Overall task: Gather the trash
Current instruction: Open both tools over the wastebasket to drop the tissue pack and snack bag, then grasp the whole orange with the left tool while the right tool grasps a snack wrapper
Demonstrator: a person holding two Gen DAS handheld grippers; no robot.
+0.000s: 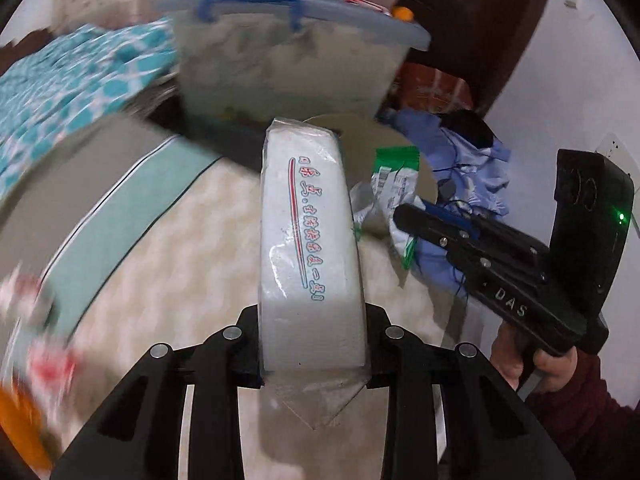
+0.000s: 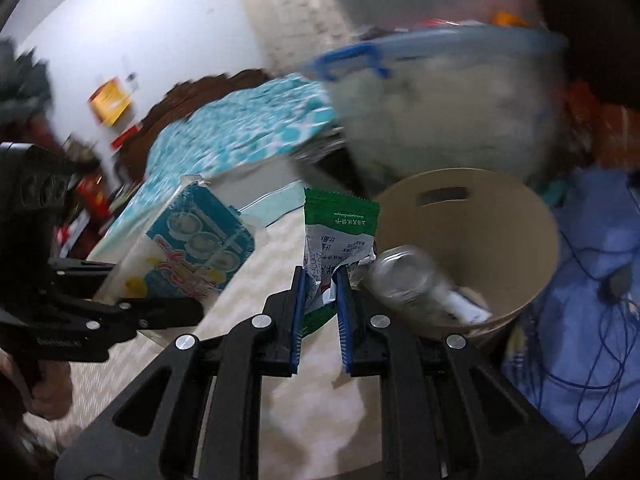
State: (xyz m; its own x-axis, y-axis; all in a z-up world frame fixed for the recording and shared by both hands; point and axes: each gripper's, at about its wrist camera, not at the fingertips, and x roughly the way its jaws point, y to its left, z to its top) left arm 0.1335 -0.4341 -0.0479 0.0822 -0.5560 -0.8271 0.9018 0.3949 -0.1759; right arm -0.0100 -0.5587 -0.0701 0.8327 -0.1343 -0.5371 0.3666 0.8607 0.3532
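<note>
My left gripper (image 1: 312,344) is shut on a white tissue pack (image 1: 310,240) with red and blue print, held above the bed; the pack also shows in the right wrist view (image 2: 188,256). My right gripper (image 2: 320,280) is shut on a green and white snack wrapper (image 2: 336,232), beside the rim of a beige bin (image 2: 500,216). A clear plastic bottle (image 2: 412,280) lies inside the bin. In the left wrist view the right gripper (image 1: 404,216) holds the wrapper (image 1: 392,184) over the bin (image 1: 360,136).
A cream quilted bed surface (image 1: 192,248) lies below. A clear storage box with a blue lid (image 1: 288,52) stands behind the bin. A teal patterned blanket (image 1: 72,80) is at left, blue clothes with a cord (image 2: 592,300) at right.
</note>
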